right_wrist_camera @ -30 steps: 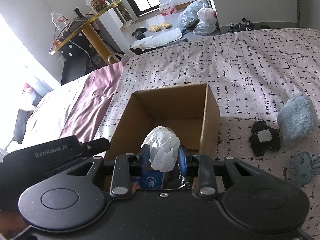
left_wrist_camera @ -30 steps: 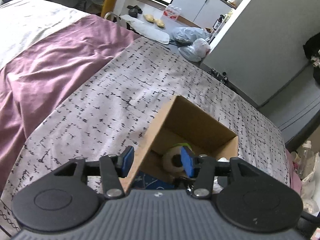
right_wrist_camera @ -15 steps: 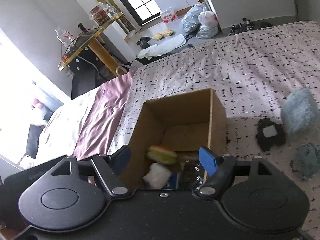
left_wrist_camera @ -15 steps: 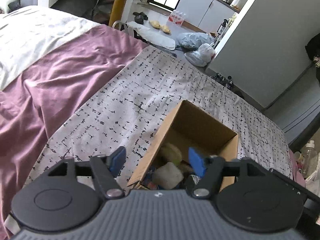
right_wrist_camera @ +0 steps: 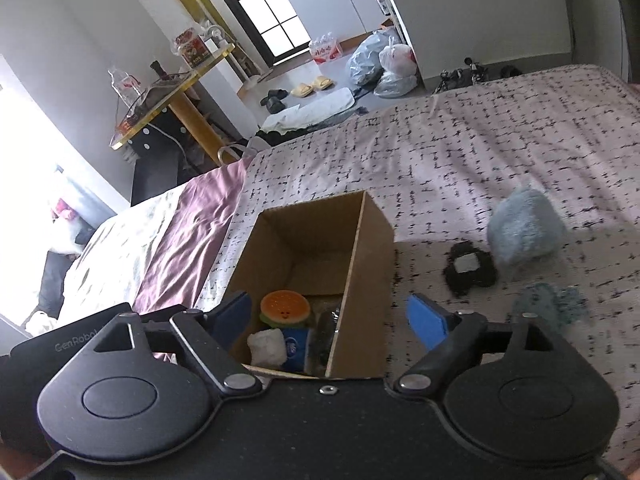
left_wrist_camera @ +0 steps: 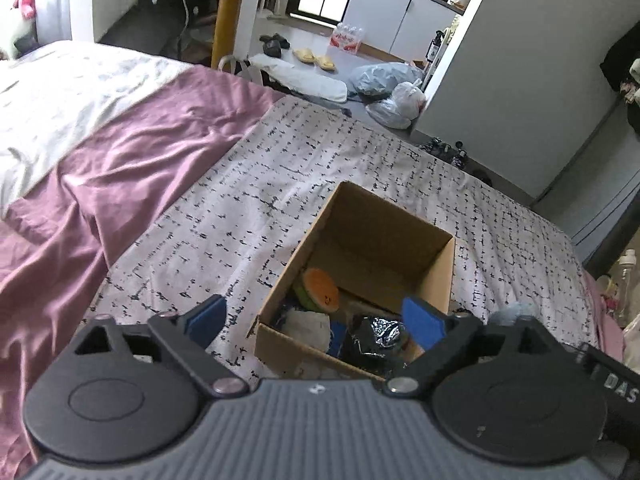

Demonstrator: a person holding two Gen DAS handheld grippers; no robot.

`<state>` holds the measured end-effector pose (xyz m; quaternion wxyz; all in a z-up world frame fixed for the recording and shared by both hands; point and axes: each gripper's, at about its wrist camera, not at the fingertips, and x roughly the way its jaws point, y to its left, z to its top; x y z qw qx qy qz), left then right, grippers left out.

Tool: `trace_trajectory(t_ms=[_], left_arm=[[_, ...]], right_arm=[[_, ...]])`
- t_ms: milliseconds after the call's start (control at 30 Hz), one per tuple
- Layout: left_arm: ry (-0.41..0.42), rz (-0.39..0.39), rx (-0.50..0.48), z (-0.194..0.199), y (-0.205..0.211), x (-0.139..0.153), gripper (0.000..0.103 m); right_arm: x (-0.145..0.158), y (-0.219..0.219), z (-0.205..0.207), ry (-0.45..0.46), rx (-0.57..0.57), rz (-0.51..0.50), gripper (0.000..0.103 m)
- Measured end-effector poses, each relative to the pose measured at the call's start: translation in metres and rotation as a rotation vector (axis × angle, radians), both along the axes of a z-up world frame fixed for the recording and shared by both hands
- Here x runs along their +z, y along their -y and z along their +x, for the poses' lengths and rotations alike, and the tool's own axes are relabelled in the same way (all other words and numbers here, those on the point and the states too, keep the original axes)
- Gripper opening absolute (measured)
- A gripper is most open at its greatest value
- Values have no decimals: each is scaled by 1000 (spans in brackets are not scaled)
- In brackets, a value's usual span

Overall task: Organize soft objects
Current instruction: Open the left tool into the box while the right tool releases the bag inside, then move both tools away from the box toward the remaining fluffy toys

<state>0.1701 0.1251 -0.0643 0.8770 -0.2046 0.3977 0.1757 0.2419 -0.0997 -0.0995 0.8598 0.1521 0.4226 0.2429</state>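
An open cardboard box (left_wrist_camera: 416,236) (right_wrist_camera: 372,240) stands on the patterned bedspread. Inside lie a burger plush (left_wrist_camera: 320,290) (right_wrist_camera: 285,308), a white soft wad (left_wrist_camera: 310,324) (right_wrist_camera: 267,346), a blue packet (right_wrist_camera: 295,348) and a shiny dark bag (left_wrist_camera: 376,336). My left gripper (left_wrist_camera: 316,318) is open and empty above the box's near edge. My right gripper (right_wrist_camera: 336,320) is open and empty above the box's near right wall. On the bedspread right of the box lie a fluffy blue plush (right_wrist_camera: 524,228), a black piece (right_wrist_camera: 470,268) and a grey-blue piece (right_wrist_camera: 550,306).
A purple sheet (left_wrist_camera: 120,168) and a white cover (left_wrist_camera: 60,92) lie to the left of the box. The bed's far edge drops to a floor with bags (right_wrist_camera: 380,64) and slippers (right_wrist_camera: 310,86). A yellow table (right_wrist_camera: 176,84) stands beyond the bed.
My right gripper opened and let the white wad drop into the box. Both grippers opened wider and drew back up from the box; the burger plush now shows inside.
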Motion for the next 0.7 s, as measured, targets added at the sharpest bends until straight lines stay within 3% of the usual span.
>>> trace_trajectory(t_ms=[167, 433, 700], left_arm=[[9, 30, 5, -9, 10, 8, 103], [45, 89, 12, -25, 33, 21, 103], [55, 134, -9, -35, 59, 27, 103]], right_arm=[[1, 13, -7, 28, 41, -31, 91], [8, 38, -17, 61, 75, -15, 103], [16, 67, -21, 104, 100, -12, 103]])
